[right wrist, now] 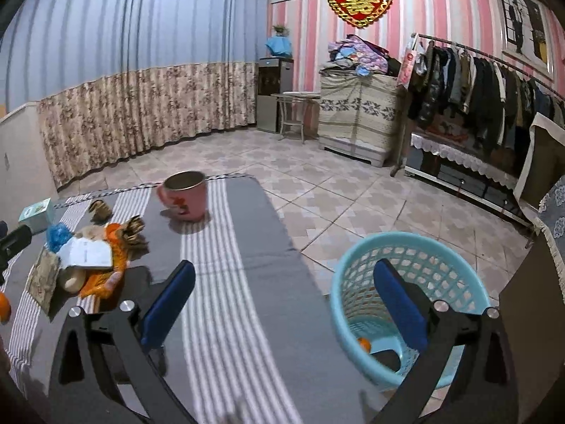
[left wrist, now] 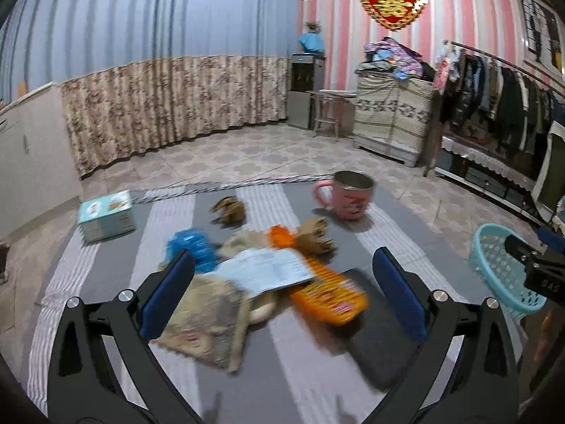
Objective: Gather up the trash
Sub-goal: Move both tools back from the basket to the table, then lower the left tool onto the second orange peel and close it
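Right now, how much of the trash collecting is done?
Barely started. Done: a small orange piece and something dark lie in the blue basket. In hand: nothing; the left hand-held gripper is open over the trash pile, the right hand-held gripper open near the basket. Left: the orange wrapper, papers and crumpled scraps.

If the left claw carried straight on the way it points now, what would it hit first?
Most likely the white printed paper lying on top of the trash pile, centred between the open left claw fingers, with the orange wrapper just beside it. Depth is hard to judge, and the view is blurred.
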Demonstrator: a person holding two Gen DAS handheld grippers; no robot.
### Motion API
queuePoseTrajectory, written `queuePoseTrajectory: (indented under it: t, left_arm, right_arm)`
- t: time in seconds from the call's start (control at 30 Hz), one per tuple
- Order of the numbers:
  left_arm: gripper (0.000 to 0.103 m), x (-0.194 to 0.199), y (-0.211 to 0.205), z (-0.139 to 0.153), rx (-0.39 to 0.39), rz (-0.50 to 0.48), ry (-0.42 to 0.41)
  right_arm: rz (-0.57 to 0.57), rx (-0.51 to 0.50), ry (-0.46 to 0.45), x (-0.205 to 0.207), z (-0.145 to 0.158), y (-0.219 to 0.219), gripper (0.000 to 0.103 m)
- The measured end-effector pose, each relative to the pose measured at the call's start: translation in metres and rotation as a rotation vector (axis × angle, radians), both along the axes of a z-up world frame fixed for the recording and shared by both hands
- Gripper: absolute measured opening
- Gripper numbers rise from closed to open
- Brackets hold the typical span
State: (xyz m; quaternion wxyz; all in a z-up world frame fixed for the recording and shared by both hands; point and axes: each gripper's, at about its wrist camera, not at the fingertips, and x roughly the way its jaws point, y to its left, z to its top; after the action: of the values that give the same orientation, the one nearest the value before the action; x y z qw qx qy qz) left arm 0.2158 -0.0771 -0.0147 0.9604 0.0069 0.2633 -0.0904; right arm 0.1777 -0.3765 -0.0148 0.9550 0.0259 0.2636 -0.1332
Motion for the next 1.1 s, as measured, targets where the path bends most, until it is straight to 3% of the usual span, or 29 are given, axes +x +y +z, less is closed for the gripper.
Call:
queuePoseTrajectory:
  t: [0.2, 0.47, 1.1]
  left_arm:
    - [0.097, -0.006, 0.065, -0.017, 0.011, 0.101, 0.049]
    - [0.097, -0.008, 0.141, -0.049, 0.002, 0.215, 0.132]
    - [0.096, 0.003, 0.101, -0.030, -0.008, 0.117, 0.072]
  right_arm:
    - [0.023, 0.049, 0.035, 0.001, -0.017, 0.033, 0.099]
    - [0.086, 0.026, 0.058, 0.008, -0.024, 0.080, 0.099]
    - [0.071, 0.013, 0.059, 0.013, -0.016, 0.082, 0.099]
